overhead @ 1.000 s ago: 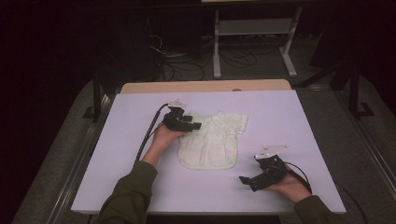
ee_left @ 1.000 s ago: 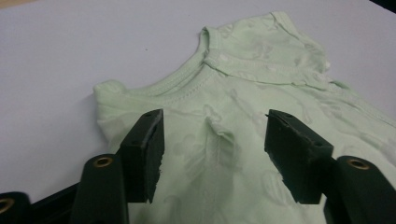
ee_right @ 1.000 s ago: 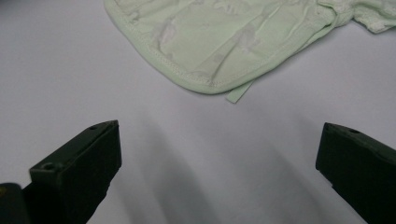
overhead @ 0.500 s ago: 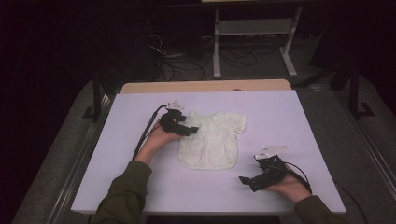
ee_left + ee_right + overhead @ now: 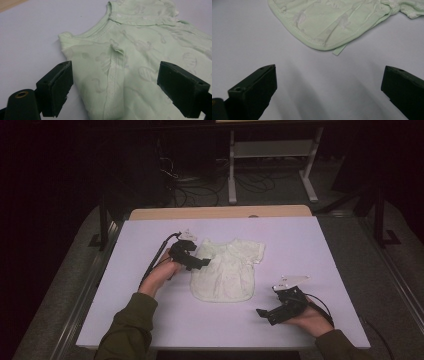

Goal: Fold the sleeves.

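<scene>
A pale green baby shirt [image 5: 227, 270] lies flat in the middle of the white table top [image 5: 150, 320], its left sleeve folded in over the body. My left gripper [image 5: 202, 263] is at the shirt's left edge. In the left gripper view its jaws [image 5: 116, 77] have just been opening and stand wide apart, low over the folded sleeve [image 5: 100, 62], with the pads off the cloth. My right gripper [image 5: 262, 313] rests near the front edge, right of the hem. It is open [image 5: 329, 80] over bare table, with the hem [image 5: 322, 45] just ahead.
A tan board edge [image 5: 220, 212] runs along the table's far side. Beyond it stand a white metal stand [image 5: 272, 150] and loose cables [image 5: 200, 185] on a dark floor. A black cable [image 5: 155, 262] trails from the left gripper.
The left gripper's jaws have spread apart and let go of the shirt's sleeve, and the hand has eased slightly back to the left. The right gripper has not moved.
</scene>
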A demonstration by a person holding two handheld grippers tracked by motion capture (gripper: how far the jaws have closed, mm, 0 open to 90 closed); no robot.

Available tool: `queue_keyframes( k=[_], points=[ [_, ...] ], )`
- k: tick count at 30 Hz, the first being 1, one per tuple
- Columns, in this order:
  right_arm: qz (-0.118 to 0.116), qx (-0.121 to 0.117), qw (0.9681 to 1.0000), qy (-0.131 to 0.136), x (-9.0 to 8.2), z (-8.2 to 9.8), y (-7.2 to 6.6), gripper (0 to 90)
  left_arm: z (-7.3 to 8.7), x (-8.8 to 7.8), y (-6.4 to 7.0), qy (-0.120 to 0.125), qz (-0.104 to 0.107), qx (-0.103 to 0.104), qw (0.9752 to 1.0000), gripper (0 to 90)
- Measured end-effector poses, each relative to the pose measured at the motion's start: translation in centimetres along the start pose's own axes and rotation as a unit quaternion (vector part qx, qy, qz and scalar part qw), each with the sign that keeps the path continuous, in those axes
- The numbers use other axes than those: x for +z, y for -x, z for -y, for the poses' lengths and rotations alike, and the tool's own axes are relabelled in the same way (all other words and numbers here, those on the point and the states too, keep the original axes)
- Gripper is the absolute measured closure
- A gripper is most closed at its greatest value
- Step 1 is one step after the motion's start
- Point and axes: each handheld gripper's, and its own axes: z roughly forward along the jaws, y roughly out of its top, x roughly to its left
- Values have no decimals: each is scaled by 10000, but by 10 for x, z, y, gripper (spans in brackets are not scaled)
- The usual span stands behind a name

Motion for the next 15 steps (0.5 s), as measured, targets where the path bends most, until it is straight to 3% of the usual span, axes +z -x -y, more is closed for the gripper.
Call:
queue_keyframes(
  k=[15],
  points=[
    [-6, -12, 10000, -7, 1, 0, 0, 0, 21, -37, 3, 115, -202, -67, 9997, 133]
  ],
)
